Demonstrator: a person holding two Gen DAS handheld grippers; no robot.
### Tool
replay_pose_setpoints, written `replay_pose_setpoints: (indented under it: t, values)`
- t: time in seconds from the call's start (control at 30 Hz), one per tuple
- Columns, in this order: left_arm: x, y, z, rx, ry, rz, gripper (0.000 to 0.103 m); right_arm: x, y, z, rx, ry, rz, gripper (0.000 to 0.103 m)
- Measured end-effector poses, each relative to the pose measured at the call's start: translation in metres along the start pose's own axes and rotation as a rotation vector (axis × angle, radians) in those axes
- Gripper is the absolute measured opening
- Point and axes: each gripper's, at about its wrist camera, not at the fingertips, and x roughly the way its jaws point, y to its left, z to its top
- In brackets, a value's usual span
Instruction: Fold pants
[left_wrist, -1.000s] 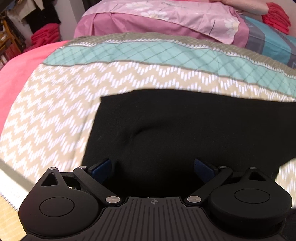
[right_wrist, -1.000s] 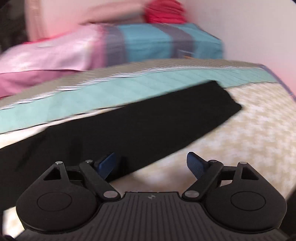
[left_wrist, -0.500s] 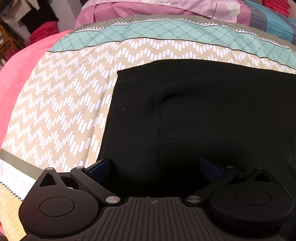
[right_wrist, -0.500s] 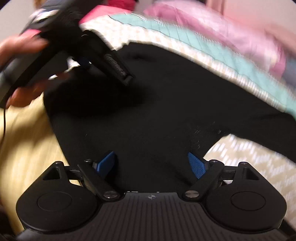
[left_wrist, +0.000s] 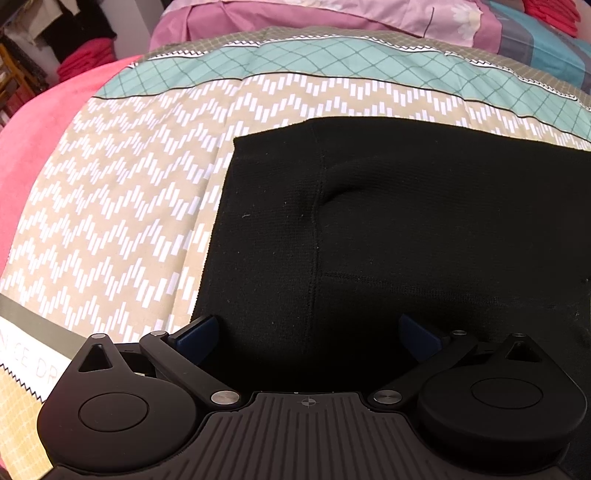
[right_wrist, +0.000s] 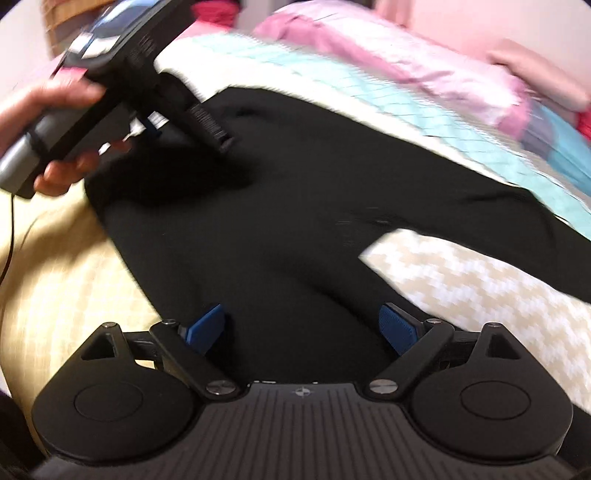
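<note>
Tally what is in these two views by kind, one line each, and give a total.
Black pants: 1
Grippers: 2, the left gripper and the right gripper, both open
Patterned bedspread: 1
Pink pillow: 1
Red cloth pile: 1
Total: 6

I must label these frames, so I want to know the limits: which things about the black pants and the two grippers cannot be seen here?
- Black pants: leg ends cut off by the right edge in both wrist views.
- Left gripper: whether its fingertips touch the cloth; black on black, left wrist view.
- Right gripper: the same doubt; right wrist view is motion-blurred.
- Bedspread lettering: cut off at the left edge.
</note>
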Motion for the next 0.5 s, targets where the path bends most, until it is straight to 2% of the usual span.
replay_pose_setpoints:
  t: [0.07, 0.2, 0.27, 0.4, 0.5]
  values:
    - [0.000, -0.001, 0.000, -0.001, 0.001, 0.003, 0.103, -0.006, -0.012, -0.004, 0.056, -0.009, -0.015, 0.095]
    - [0.001, -0.002, 0.000, -0.003, 0.002, 0.009, 0.103, -0.005, -0.031, -0.028, 0.152, 0.103, -0.025, 0.096]
    - [0.001, -0.002, 0.000, -0.004, 0.004, 0.013, 0.103, -0.016, -0.040, -0.033, 0.207, 0.092, -0.027, 0.096]
    - [0.001, -0.003, 0.001, -0.007, 0.010, 0.024, 0.103, -0.035, -0.059, -0.041, 0.265, 0.034, -0.126, 0.096]
    - [0.001, -0.005, 0.001, -0.005, 0.011, 0.036, 0.103, -0.037, -0.081, -0.055, 0.336, 0.057, -0.184, 0.096]
